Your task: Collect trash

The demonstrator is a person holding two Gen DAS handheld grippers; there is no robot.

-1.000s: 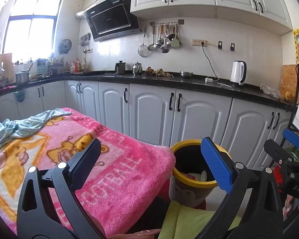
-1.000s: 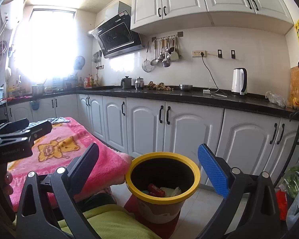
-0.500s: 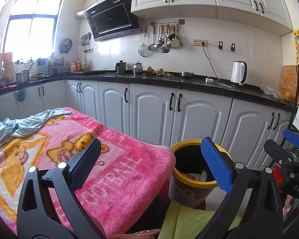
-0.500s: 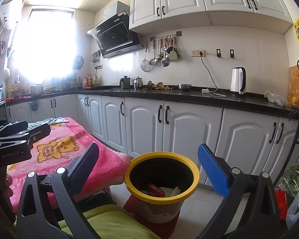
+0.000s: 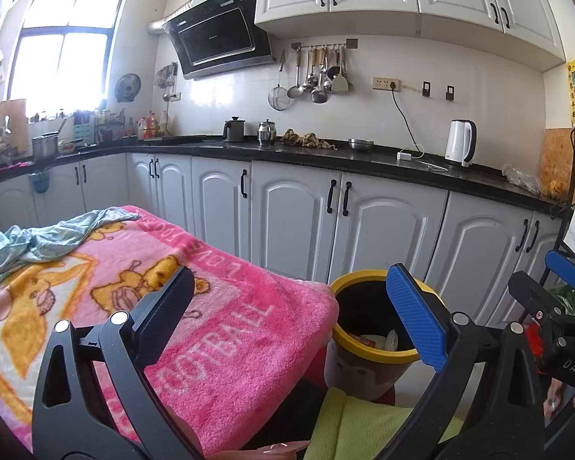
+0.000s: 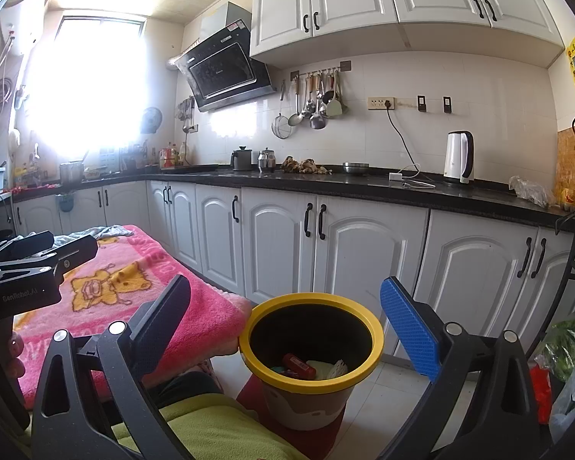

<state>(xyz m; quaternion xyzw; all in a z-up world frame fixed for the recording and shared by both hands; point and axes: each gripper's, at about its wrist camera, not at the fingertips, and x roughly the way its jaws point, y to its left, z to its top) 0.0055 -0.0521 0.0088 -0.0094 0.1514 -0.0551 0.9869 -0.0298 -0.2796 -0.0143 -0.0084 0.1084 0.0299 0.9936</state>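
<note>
Both the left gripper (image 5: 287, 306) and the right gripper (image 6: 283, 318) have fingers spread, holding nothing. The yellow-rimmed bin (image 6: 312, 345) stands upright between the right fingers, mouth up, trash (image 6: 299, 366) inside. The pink blanket (image 5: 230, 345) reads "FOOTBALL".

A pink cartoon blanket (image 5: 218, 329) covers the table; a crumpled pale-blue cloth (image 5: 38, 241) lies toward its ten o'clock corner. Otherwise its top looks bare, though partly hidden.

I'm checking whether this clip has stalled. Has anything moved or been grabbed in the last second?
Practically nothing. Both the left gripper and the right gripper stay open and empty, barely drifting. The yellow-rimmed trash bin, its litter and the pink blanket lie as before.
</note>
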